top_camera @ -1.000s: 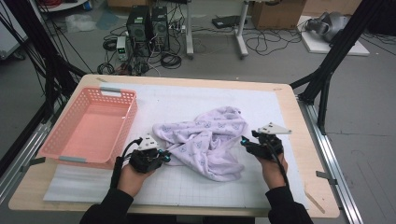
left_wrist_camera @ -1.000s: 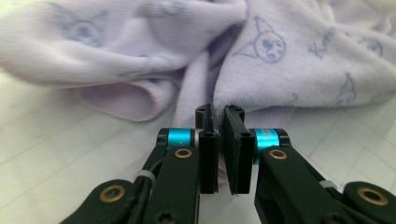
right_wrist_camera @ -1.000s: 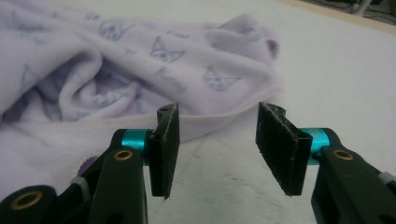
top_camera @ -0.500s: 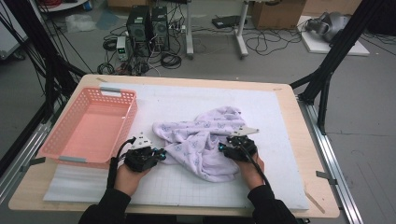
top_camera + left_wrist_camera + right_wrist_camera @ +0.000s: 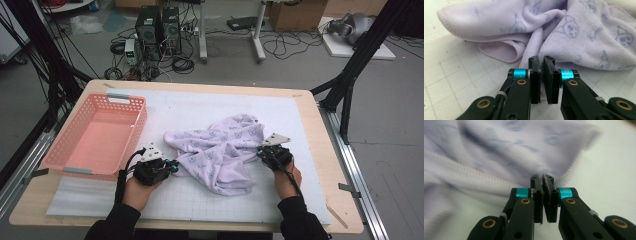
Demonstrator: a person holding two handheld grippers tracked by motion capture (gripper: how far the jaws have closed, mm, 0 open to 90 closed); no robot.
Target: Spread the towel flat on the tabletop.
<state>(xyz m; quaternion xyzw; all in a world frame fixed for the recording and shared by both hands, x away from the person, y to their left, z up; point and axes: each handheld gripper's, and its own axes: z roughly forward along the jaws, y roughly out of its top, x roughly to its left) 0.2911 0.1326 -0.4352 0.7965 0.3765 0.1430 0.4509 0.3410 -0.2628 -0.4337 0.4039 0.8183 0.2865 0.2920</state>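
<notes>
The towel (image 5: pixel 220 150), pale lilac with a small blue print, lies crumpled on the white mat (image 5: pixel 210 107) near the middle of the table (image 5: pixel 320 130), right of the pink basket (image 5: pixel 95 135) and apart from it. The left gripper (image 5: pixel 172 165) sits at the towel's lower left edge; in the left gripper view its jaws stand nearly together at the fabric's hem, and a thin fold of towel (image 5: pixel 584 32) appears pinched between them, though the exact contact is hard to make out. The left hand (image 5: pixel 137 192) rests low on the mat behind it. The right gripper (image 5: pixel 261 151) sits at the towel's right side. Its jaws have just been closing; in the right gripper view they are now pressed together at a stitched edge of towel (image 5: pixel 499 157), with the cloth seemingly caught at the tips. That view is blurred, so the depth of the bite cannot be told. The right hand (image 5: pixel 286 180) lies on the mat behind the gripper.
</notes>
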